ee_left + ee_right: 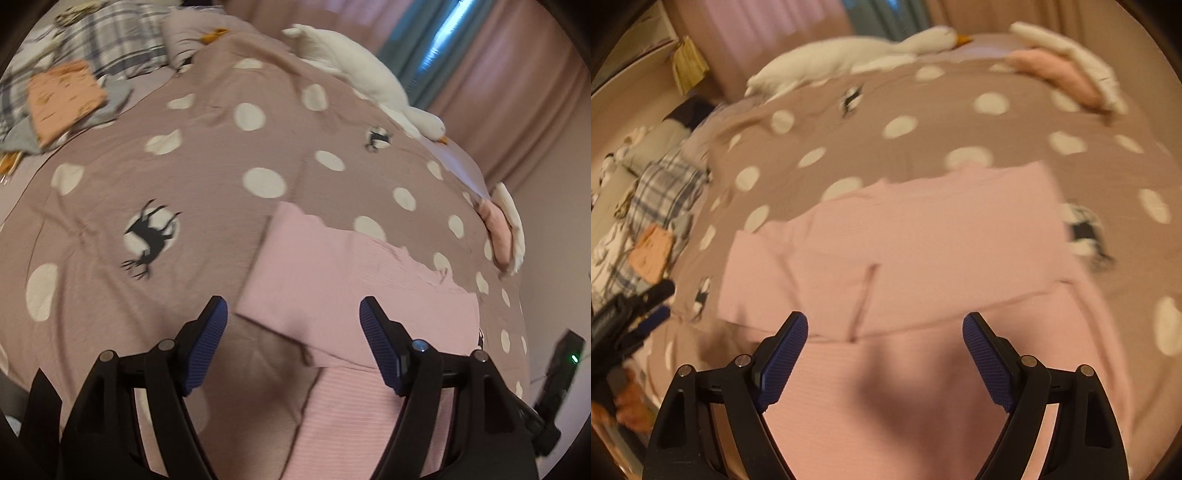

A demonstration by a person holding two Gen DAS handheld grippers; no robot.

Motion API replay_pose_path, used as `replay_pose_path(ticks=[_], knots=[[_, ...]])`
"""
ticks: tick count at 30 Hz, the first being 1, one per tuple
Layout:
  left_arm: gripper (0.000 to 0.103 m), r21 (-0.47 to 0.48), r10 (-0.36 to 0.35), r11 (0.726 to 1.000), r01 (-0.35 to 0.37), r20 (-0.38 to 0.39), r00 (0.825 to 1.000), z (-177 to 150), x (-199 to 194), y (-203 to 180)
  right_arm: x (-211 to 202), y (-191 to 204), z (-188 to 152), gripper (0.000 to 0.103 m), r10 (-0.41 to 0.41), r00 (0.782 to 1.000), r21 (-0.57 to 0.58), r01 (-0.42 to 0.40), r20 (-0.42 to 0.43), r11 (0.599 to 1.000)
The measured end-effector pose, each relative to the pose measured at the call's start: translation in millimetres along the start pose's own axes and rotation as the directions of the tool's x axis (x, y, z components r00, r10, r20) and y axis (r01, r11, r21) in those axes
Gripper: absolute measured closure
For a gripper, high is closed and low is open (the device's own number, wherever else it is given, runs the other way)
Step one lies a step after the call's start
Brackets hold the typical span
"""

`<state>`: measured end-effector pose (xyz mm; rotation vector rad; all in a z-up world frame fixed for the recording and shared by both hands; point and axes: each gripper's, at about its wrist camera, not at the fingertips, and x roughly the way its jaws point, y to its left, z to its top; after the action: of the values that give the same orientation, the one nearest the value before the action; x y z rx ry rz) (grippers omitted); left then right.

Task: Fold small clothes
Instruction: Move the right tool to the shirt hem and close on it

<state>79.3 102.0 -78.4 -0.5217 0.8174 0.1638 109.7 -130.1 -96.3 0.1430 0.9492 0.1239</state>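
Note:
A pink striped garment [332,266] lies partly folded on the dotted mauve bedspread [184,177]. It also shows in the right wrist view [923,236], with a folded flap and a seam across its middle. My left gripper [293,314] is open and empty, hovering over the garment's left edge. My right gripper [884,328] is open and empty above the garment's near part. The left gripper also shows at the left edge of the right wrist view [635,314].
A white goose plush [354,70] lies along the bed's far edge. A folded pink and white pile [506,225] sits at the right. A folded peach cloth [62,99] rests on grey and plaid clothes at the far left. Curtains [498,74] hang behind.

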Motion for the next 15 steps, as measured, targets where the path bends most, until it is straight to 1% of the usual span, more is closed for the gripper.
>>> replay_pose_path(ticks=[1,2,7,10,12,13,15], knots=[[0.029,-0.018,0.009,1.0,-0.009,-0.001,1.0,0.1,-1.4,6.7,11.7,5.1,3.9,0.018,-0.001,1.0,-0.001,0.001,-0.023,1.0],[0.029,-0.026,0.014,1.0,-0.014,0.0,1.0,0.0,-3.5,8.8,19.5,9.2,6.1,0.023,-0.01,0.999,-0.005,0.009,-0.039,1.0],[0.028,-0.04,0.053,0.998,-0.053,0.012,0.999,-1.2,-9.6,21.5,61.6,26.7,8.4,0.024,-0.093,0.991,-0.059,0.087,-0.101,0.994],[0.025,-0.043,0.073,0.996,-0.073,0.014,0.997,-1.8,-10.9,27.5,80.1,28.5,8.6,0.032,-0.119,0.983,-0.067,0.111,-0.142,0.992],[0.025,-0.054,0.07,0.996,-0.07,0.012,0.997,-2.5,-11.1,32.4,85.7,30.5,7.3,0.036,-0.143,0.98,-0.085,0.132,-0.137,0.988],[0.025,-0.066,0.065,0.996,-0.064,0.009,0.998,-2.9,-10.9,35.5,86.1,33.1,7.3,0.039,-0.158,0.98,-0.107,0.144,-0.125,0.984],[0.025,-0.078,0.052,0.996,-0.051,0.013,0.999,-3.8,-11.3,38.9,86.3,39.1,5.3,0.057,-0.184,0.977,-0.155,0.167,-0.103,0.974]])
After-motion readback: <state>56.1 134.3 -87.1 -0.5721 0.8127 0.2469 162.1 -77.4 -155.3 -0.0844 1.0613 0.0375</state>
